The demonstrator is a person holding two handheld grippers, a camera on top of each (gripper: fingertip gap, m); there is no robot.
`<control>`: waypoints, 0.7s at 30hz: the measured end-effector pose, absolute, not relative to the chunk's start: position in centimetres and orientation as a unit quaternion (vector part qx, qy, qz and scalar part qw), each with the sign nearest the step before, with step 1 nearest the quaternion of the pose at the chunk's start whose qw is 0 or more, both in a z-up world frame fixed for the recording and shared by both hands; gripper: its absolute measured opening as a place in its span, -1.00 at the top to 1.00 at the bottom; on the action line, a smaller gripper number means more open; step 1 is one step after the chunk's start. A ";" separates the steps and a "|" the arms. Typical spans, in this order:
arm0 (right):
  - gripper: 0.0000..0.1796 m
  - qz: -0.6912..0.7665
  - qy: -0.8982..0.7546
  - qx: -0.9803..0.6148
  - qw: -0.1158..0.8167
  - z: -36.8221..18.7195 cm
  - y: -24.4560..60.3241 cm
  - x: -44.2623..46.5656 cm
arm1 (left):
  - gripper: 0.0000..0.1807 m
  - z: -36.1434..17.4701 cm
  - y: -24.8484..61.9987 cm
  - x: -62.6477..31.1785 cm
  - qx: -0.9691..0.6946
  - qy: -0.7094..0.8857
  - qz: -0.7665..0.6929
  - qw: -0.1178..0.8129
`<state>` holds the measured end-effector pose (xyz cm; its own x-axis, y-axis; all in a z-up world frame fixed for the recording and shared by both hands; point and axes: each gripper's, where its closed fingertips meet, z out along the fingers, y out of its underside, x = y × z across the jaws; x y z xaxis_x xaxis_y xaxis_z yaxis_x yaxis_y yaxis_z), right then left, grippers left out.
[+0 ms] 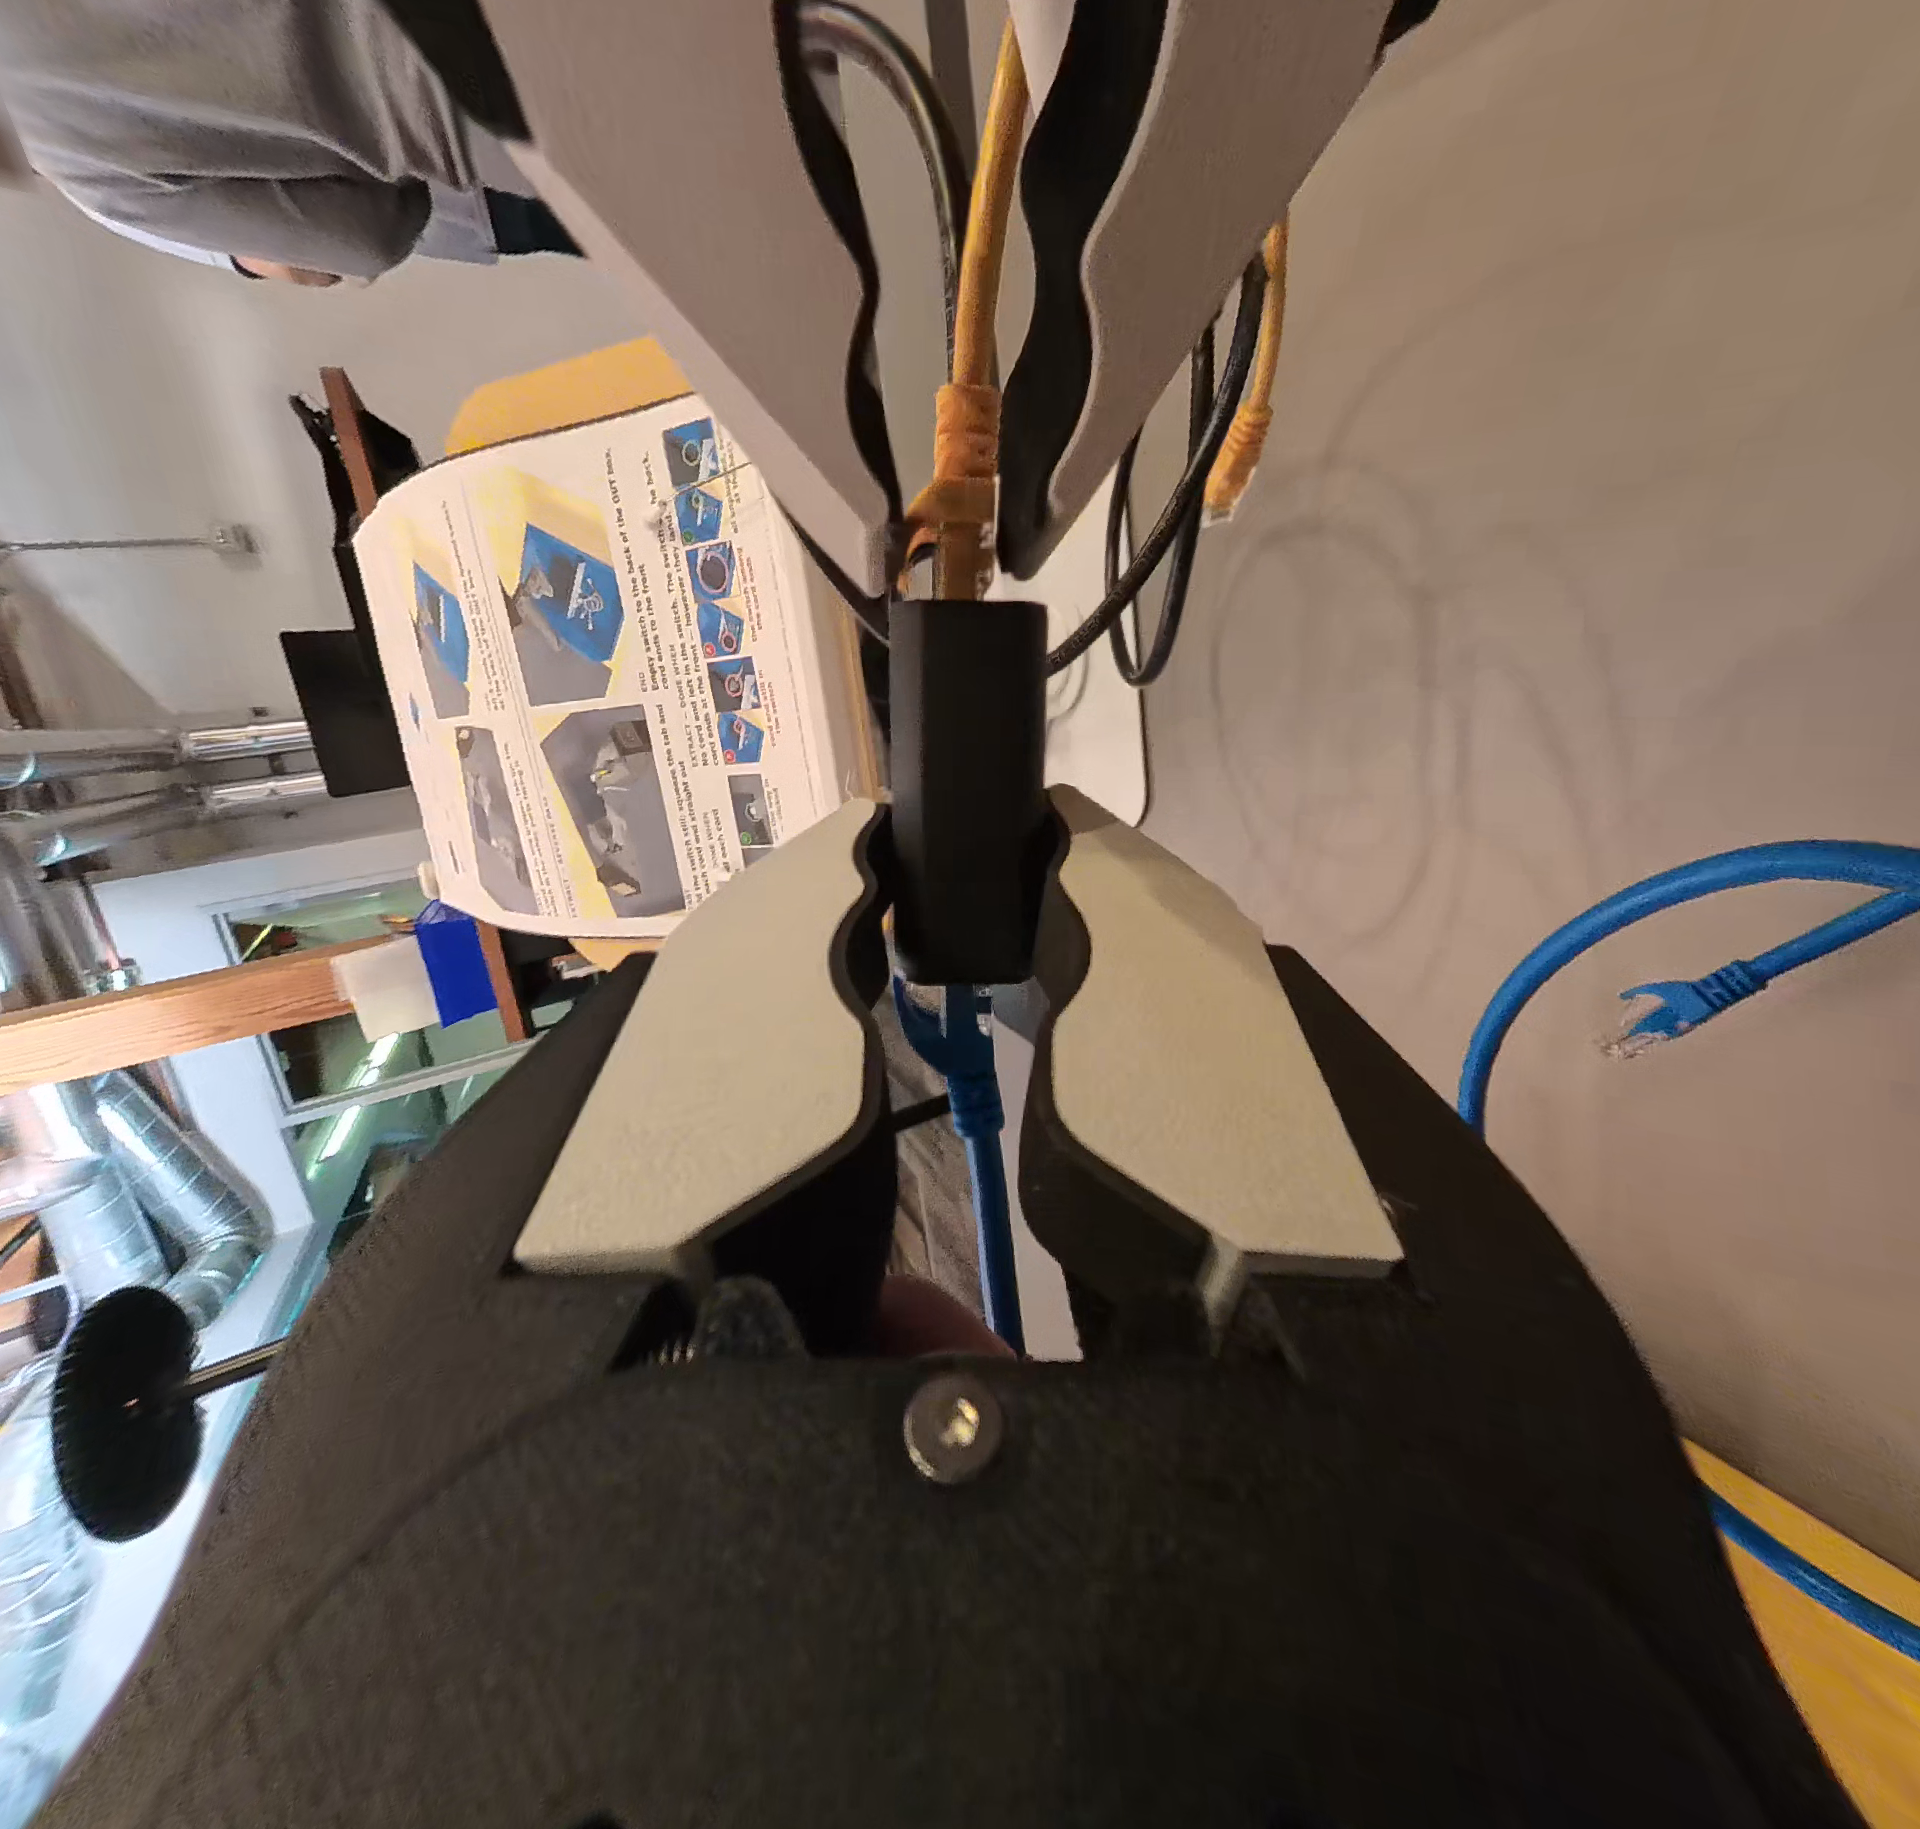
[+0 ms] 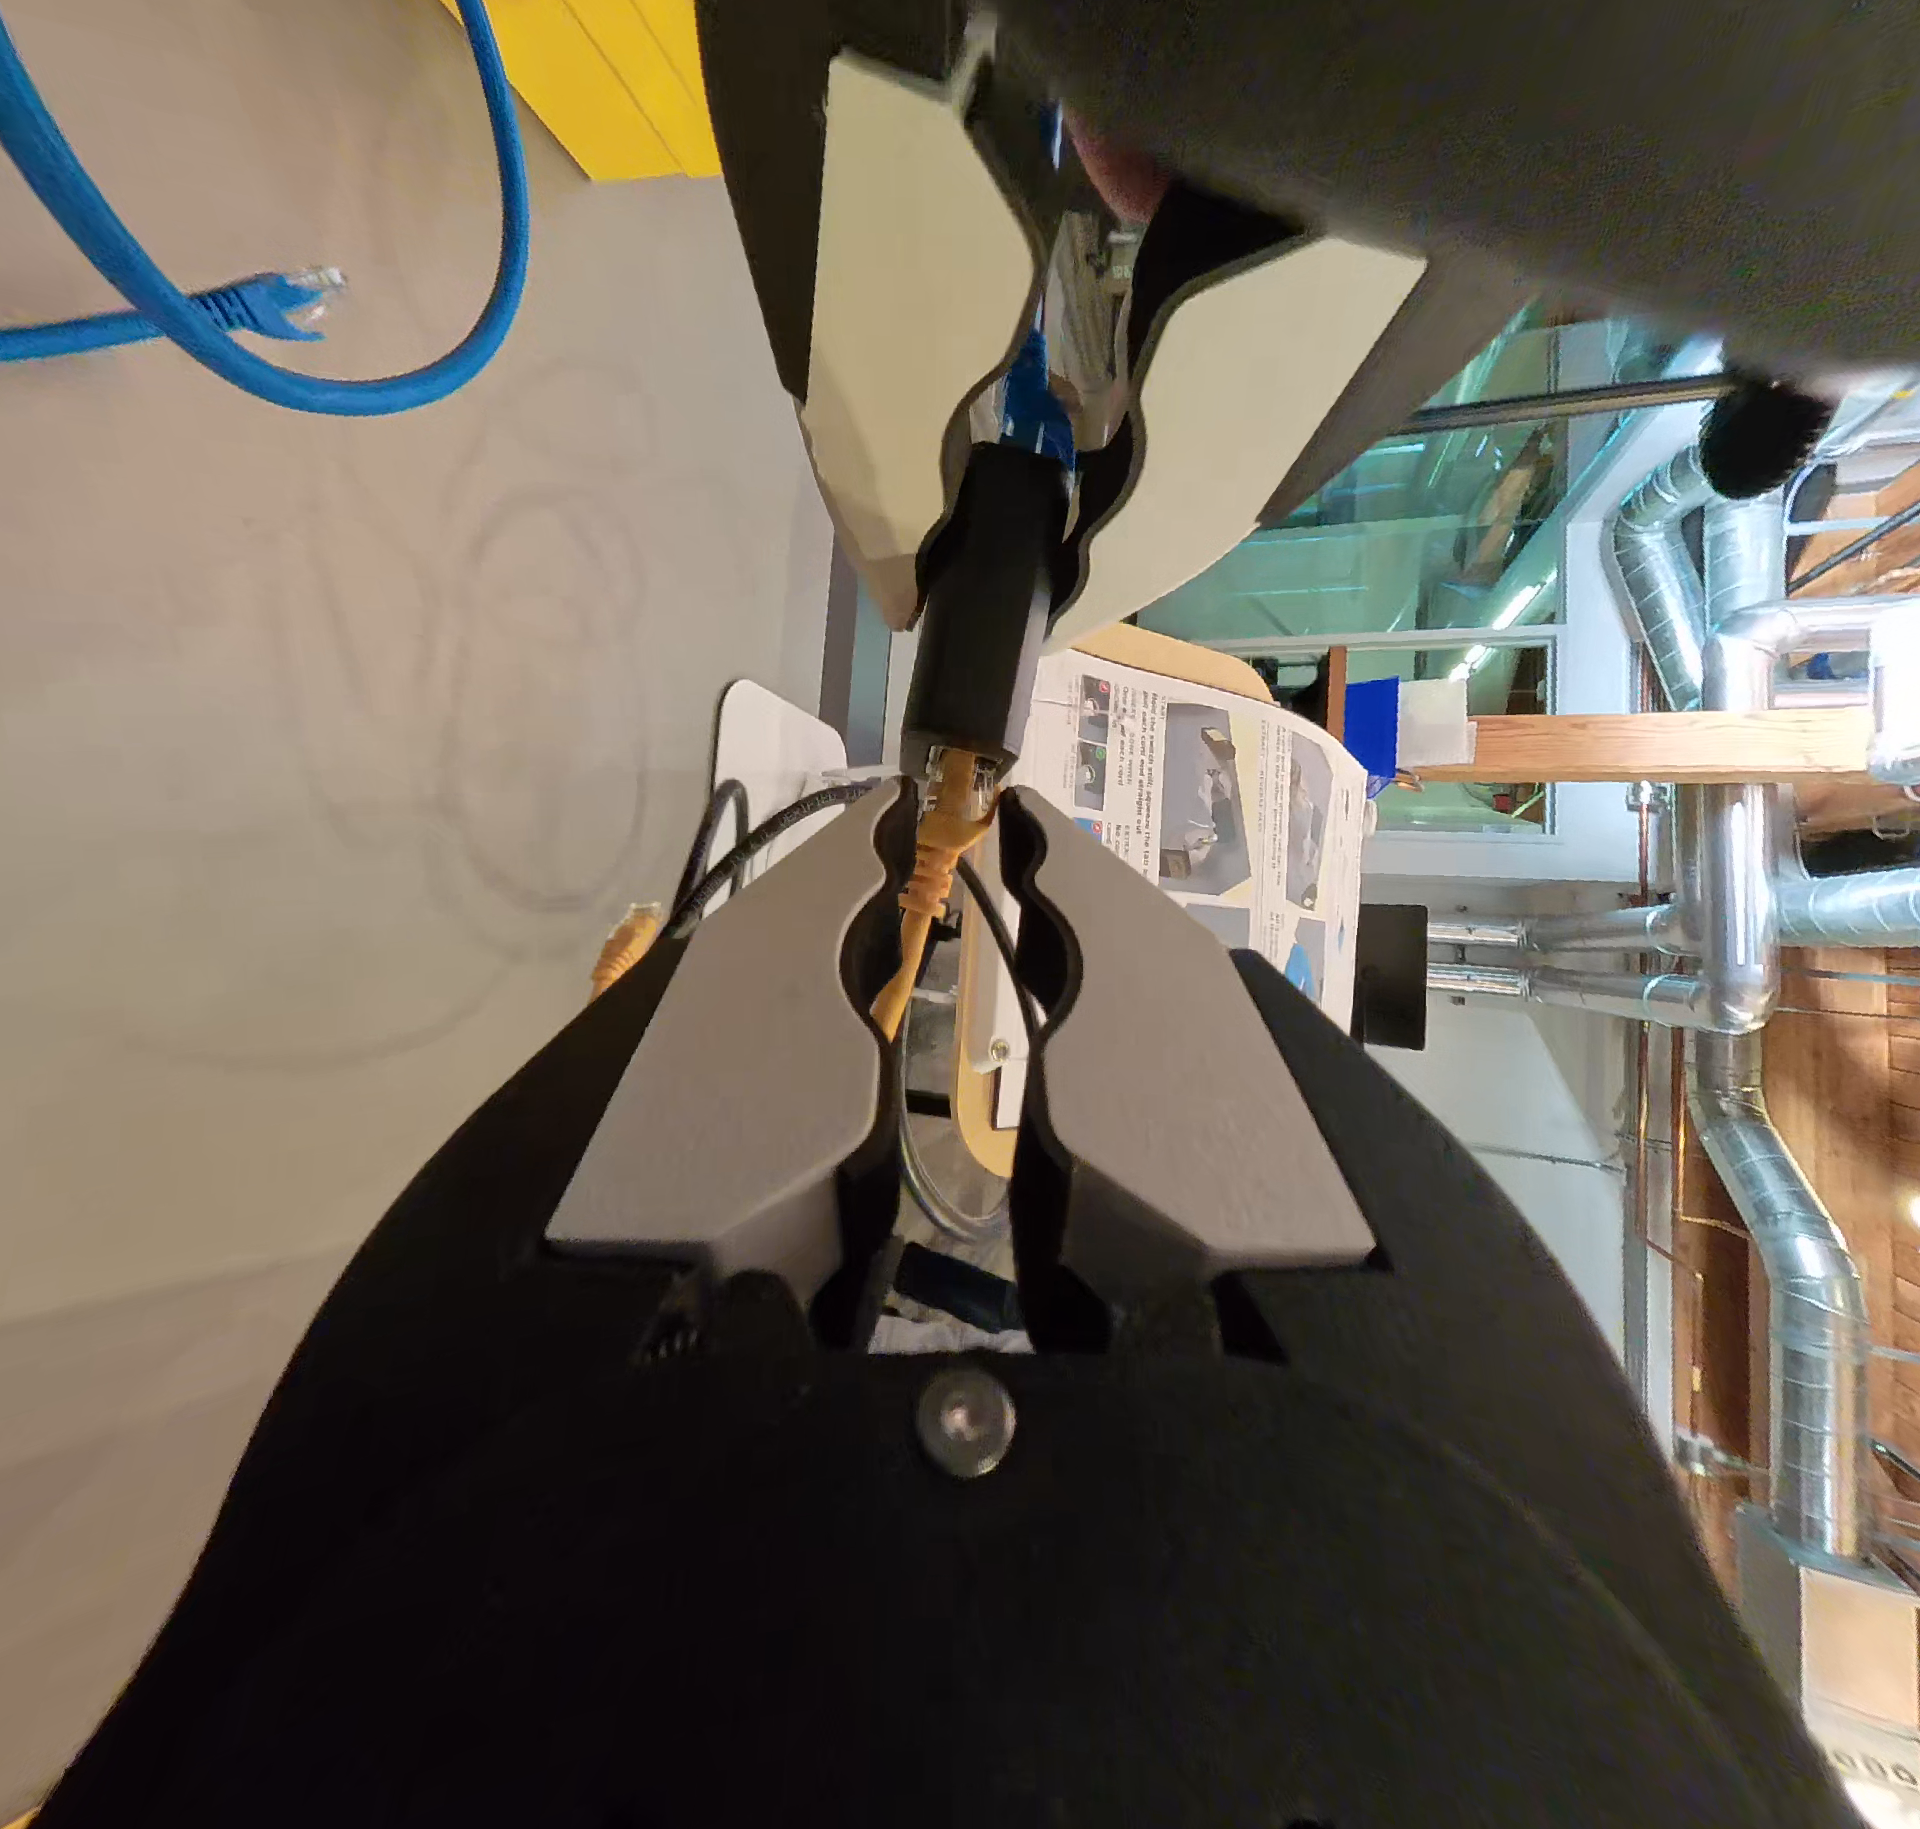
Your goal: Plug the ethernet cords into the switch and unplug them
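The small black box-shaped switch [image 1: 968, 792] is held off the grey table [image 1: 1558, 584] between the two grippers, its near end clamped in the narrow jaws of the left gripper [image 1: 966, 880]. A blue ethernet cord [image 1: 977, 1114] enters that near end. At the far end an orange ethernet cord [image 1: 982, 325] sits plugged in, and the right gripper [image 2: 956, 844] has its jaws closed narrowly on that cord's plug boot. On the table, to the right in the left wrist view, lie a second blue cord's loose plug [image 1: 1673, 1005], a loose orange plug [image 1: 1242, 465] and a thin black cable [image 1: 1174, 574]. A printed instruction sheet [image 1: 582, 699] stands beyond.
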<state>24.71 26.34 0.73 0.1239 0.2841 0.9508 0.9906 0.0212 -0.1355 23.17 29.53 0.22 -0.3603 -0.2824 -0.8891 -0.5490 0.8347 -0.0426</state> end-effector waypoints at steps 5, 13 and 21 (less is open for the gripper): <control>0.88 -0.368 -0.548 -0.589 0.465 0.7 26.3 24.5 | 0.73 0.2 29.3 23.0 -0.265 0.812 0.135 0.502; 0.92 -0.349 -0.568 -0.585 0.462 0.7 26.0 24.5 | 0.74 0.5 28.4 22.9 -0.264 0.817 0.115 0.500; 0.93 -0.329 -0.579 -0.605 0.436 0.4 25.5 24.6 | 0.73 0.0 27.9 23.0 -0.265 0.821 0.088 0.498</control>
<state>24.58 25.48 0.36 0.1125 0.4153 0.9027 0.9879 0.0508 -0.1465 22.96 27.87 0.01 -0.3630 -0.3484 -0.8642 -0.5231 0.8438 -0.1204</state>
